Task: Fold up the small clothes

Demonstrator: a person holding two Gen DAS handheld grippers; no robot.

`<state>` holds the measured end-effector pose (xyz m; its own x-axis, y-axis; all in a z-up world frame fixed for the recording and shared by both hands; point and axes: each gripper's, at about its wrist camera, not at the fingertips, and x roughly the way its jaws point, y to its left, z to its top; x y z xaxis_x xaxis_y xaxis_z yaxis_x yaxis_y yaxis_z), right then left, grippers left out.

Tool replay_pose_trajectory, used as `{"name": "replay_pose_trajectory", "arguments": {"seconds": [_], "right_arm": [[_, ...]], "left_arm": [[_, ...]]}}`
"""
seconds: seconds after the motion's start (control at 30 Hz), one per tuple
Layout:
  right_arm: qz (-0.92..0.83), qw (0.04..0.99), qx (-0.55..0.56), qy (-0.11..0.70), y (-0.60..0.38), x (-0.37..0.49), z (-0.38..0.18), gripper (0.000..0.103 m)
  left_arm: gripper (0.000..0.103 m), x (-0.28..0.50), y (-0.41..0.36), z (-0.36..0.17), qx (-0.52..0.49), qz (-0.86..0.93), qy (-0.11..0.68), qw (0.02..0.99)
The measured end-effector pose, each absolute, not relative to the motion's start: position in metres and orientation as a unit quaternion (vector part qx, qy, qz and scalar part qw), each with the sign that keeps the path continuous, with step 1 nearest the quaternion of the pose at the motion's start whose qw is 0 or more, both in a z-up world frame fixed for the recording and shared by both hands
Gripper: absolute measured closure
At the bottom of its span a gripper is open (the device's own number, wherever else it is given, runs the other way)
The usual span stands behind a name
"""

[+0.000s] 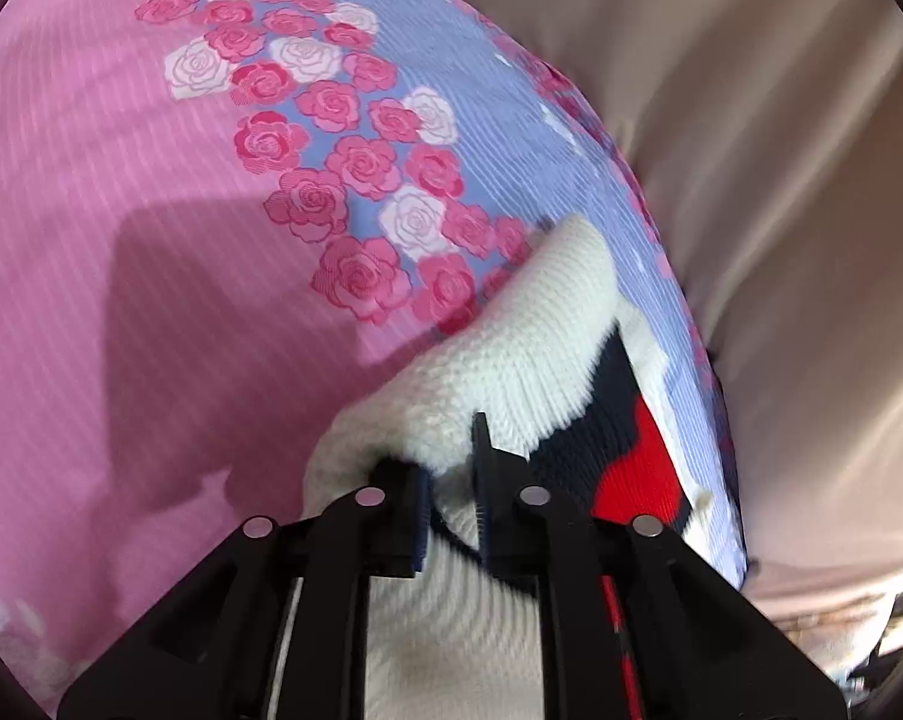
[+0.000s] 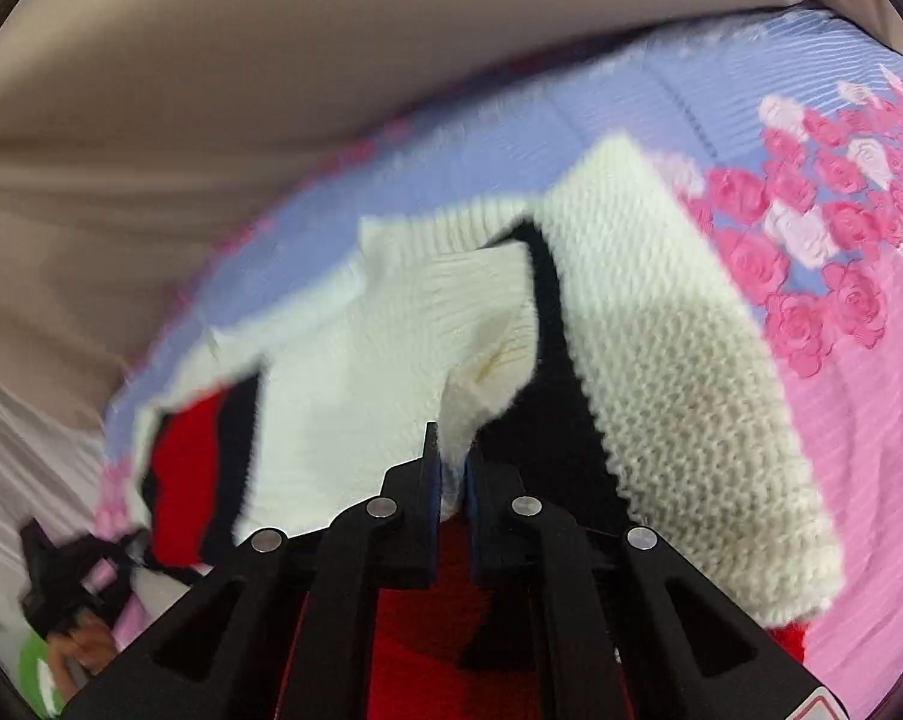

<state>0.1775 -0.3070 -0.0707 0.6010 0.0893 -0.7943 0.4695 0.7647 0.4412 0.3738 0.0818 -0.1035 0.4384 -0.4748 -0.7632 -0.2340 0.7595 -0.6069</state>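
Left claw [image 1: 451, 480] is clamped on a white fold of the knit sweater [image 1: 511, 324]; right claw [image 2: 451, 468] is pinched on its cream edge. The garment is held raised, presumably for folding. Beyond, toward 12 o'clock, the floral bedspread [image 1: 151, 210] is seen.

You worked in a home bedroom: a bed with a rose-print sheet [image 1: 151, 192] stood beside beige curtains [image 1: 751, 120].
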Motion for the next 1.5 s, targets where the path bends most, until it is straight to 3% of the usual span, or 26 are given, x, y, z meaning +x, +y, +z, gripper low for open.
{"name": "replay_pose_trajectory", "arguments": {"seconds": [0.03, 0.1, 0.13, 0.17, 0.2, 0.37, 0.43, 0.63, 0.67, 0.7, 0.73, 0.77, 0.93, 1.03, 1.2, 1.33, 1.43, 1.5], "right_arm": [[-0.11, 0.836, 0.323, 0.431, -0.304, 0.171, -0.062, 0.089], [-0.1, 0.849, 0.309, 0.417, -0.293, 0.134, -0.037, 0.082], [-0.098, 0.853, 0.302, 0.414, -0.29, 0.113, -0.029, 0.074], [-0.105, 0.854, 0.294, 0.416, -0.283, 0.081, -0.023, 0.052], [-0.109, 0.852, 0.292, 0.421, -0.281, 0.058, -0.024, 0.044], [-0.097, 0.792, 0.304, 0.52, -0.247, -0.072, -0.065, 0.044], [-0.081, 0.769, 0.327, 0.543, -0.229, -0.11, -0.078, 0.044], [-0.039, 0.781, 0.325, 0.532, -0.19, -0.123, -0.089, 0.043], [-0.037, 0.789, 0.317, 0.525, -0.189, -0.114, -0.089, 0.043], [-0.038, 0.793, 0.315, 0.52, -0.189, -0.11, -0.089, 0.05], [-0.039, 0.793, 0.314, 0.52, -0.19, -0.11, -0.089, 0.061], [-0.037, 0.786, 0.32, 0.527, -0.192, -0.101, -0.092, 0.095], [-0.036, 0.813, 0.342, 0.469, -0.22, -0.114, -0.034, 0.097], [-0.037, 0.823, 0.296, 0.483, -0.231, -0.142, -0.007, 0.097], [-0.043, 0.776, 0.247, 0.579, -0.223, -0.186, -0.045, 0.097], [-0.045, 0.751, 0.259, 0.606, -0.22, -0.2, -0.08, 0.097], [-0.039, 0.743, 0.282, 0.606, -0.227, -0.193, -0.081, 0.095], [-0.031, 0.737, 0.291, 0.609, -0.229, -0.189, -0.079, 0.089]], "left_arm": [[0.078, 0.365, 0.086, -0.095, -0.328, -0.088, 0.526, 0.78], [0.04, 0.338, 0.106, -0.078, -0.299, -0.093, 0.527, 0.79], [0.033, 0.319, 0.12, -0.076, -0.28, -0.084, 0.528, 0.797], [0.027, 0.304, 0.129, -0.074, -0.266, -0.079, 0.529, 0.802], [0.025, 0.279, 0.141, -0.076, -0.247, -0.076, 0.538, 0.803], [0.025, 0.176, 0.183, -0.11, -0.217, -0.054, 0.607, 0.763], [0.024, 0.151, 0.186, -0.108, -0.221, -0.057, 0.595, 0.77], [0.02, 0.131, 0.161, -0.112, -0.251, -0.073, 0.608, 0.749], [0.035, 0.13, 0.158, -0.11, -0.252, -0.085, 0.609, 0.747], [0.066, 0.133, 0.151, -0.111, -0.255, -0.102, 0.616, 0.738], [0.088, 0.136, 0.146, -0.112, -0.26, -0.122, 0.625, 0.726], [0.092, 0.136, 0.144, -0.107, -0.269, -0.139, 0.627, 0.718], [0.093, 0.112, 0.153, -0.05, -0.207, -0.151, 0.602, 0.756], [0.093, 0.079, 0.167, -0.057, -0.191, -0.151, 0.634, 0.734], [0.094, 0.024, 0.169, -0.114, -0.186, -0.13, 0.701, 0.676], [0.093, 0.019, 0.177, -0.114, -0.203, -0.13, 0.692, 0.68], [0.085, 0.024, 0.174, -0.114, -0.199, -0.135, 0.693, 0.68], [0.054, 0.026, 0.166, -0.11, -0.216, -0.156, 0.687, 0.676]]}}
